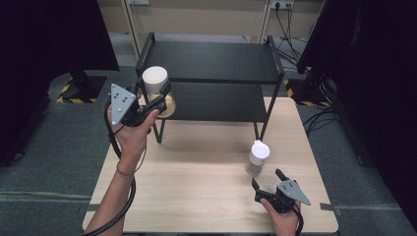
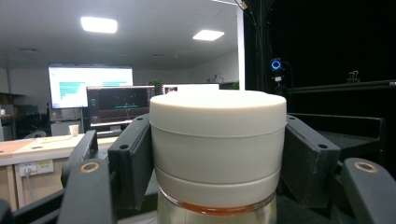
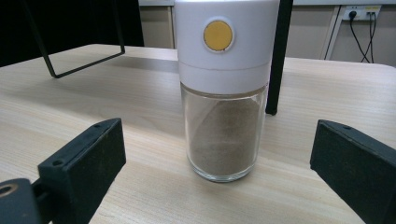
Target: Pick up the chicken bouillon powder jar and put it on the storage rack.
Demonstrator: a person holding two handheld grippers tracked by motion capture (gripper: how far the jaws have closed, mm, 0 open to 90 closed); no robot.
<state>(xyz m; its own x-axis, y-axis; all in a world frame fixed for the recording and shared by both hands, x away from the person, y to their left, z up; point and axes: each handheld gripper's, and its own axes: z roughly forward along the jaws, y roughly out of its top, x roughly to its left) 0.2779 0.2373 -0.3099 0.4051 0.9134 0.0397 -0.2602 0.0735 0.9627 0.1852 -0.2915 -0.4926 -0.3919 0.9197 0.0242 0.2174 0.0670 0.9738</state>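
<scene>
A white-capped jar [image 2: 218, 140] is clamped by its cap between the left tongs [image 1: 156, 96], raised beside the black shelf [image 1: 211, 61], likely for shelving. A spice jar [image 3: 224, 88] stands on the desk [image 3: 140, 121] between the spread right tongs [image 1: 268, 181], ready for grasping.

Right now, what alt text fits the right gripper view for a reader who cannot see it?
A glass spice jar of brownish powder, white cap with a yellow round button, stands upright on a light wooden table. The right hand-held gripper faces it, its open black jaws either side, not touching.
</scene>
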